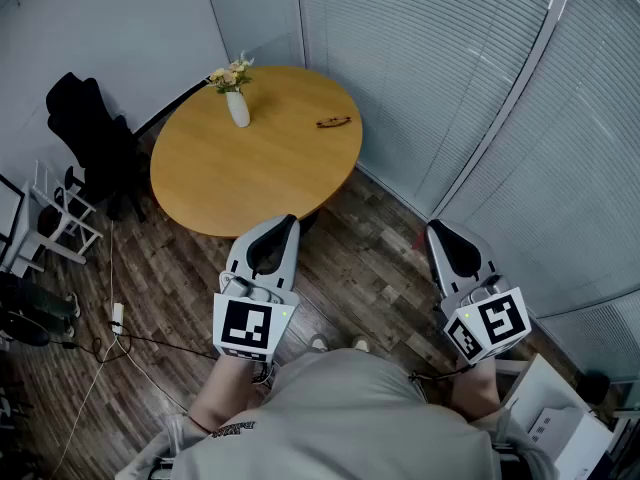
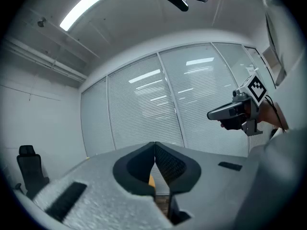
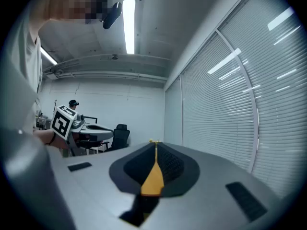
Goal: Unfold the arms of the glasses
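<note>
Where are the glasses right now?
In the head view, the glasses lie on the right part of the round wooden table, right of the white flower vase.

An oval wooden tabletop (image 1: 255, 158) stands on a dark plank floor (image 1: 365, 263), hemmed by a curved wall of closed white blinds (image 1: 450, 68), a black office chair (image 1: 95, 138) beside it, a ceiling strip light (image 3: 128, 25) glowing overhead.

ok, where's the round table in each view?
Head view: table upper centre.
Left gripper view: thin orange sliver low centre, through the jaws' gap.
Right gripper view: orange wedge low centre, through the jaws' gap.
Shared landmark: window blinds.
</note>
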`<state>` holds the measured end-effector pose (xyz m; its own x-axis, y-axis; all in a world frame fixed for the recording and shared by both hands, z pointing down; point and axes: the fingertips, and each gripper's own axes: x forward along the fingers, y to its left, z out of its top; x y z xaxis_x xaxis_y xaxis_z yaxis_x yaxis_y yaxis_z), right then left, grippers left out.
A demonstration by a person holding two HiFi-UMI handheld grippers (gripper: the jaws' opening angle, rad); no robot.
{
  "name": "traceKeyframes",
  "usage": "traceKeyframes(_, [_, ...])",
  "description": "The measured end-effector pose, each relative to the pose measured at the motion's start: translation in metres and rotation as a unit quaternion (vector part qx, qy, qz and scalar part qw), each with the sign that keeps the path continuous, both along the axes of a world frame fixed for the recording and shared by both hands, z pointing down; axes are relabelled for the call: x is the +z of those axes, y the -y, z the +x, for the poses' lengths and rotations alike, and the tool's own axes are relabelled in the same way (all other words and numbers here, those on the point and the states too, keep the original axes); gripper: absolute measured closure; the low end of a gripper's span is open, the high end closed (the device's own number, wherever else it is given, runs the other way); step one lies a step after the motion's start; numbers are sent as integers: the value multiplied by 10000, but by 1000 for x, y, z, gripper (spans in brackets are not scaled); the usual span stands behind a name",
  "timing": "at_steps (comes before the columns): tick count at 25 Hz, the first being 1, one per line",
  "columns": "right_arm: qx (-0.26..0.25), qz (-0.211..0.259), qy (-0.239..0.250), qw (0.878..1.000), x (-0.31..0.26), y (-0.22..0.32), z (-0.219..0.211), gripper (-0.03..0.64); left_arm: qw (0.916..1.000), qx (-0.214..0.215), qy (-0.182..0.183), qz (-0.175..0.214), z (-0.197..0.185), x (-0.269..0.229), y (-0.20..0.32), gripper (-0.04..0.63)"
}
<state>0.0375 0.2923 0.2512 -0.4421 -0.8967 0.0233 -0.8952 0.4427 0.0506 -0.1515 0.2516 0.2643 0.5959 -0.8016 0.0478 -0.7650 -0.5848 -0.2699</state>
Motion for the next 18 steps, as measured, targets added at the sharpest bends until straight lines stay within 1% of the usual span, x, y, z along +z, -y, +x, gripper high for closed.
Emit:
traceKeyframes(4, [45,35,162,9999,0,5,14,582,10000,-6,-5,-16,11,0,5,571])
traceKeyframes(10, [32,-12,101,9999,8,11,32,583,10000,-32,-19,-70,28,6,10,572])
traceKeyframes(18, [-69,-42,30,10000,18,17,53,582,9998,-91,88,-155,53,17,14,571])
